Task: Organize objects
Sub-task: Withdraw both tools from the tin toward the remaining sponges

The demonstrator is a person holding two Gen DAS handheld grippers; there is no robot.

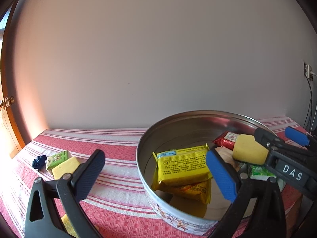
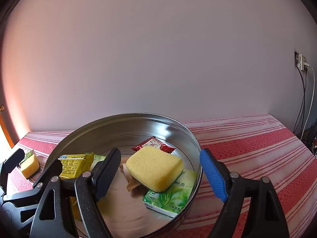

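- The round metal tin (image 2: 184,130) is sitting on the red-and-white striped tablecloth (image 2: 257,148), holding a yellow packet (image 1: 183,165), a red sachet (image 2: 153,144) and a green tissue pack (image 2: 171,196).
- A yellow sponge (image 2: 155,168) is resting inside the tin, lying across the tissue pack.
- The right gripper (image 2: 162,173) is hovering with its jaws apart around the sponge, pads not pressing.
- The left gripper (image 1: 156,175) is standing wide open, straddling the tin's near-left wall.
- A second sponge (image 1: 65,167) and a small green carton (image 1: 57,158) are lying far left on the cloth.
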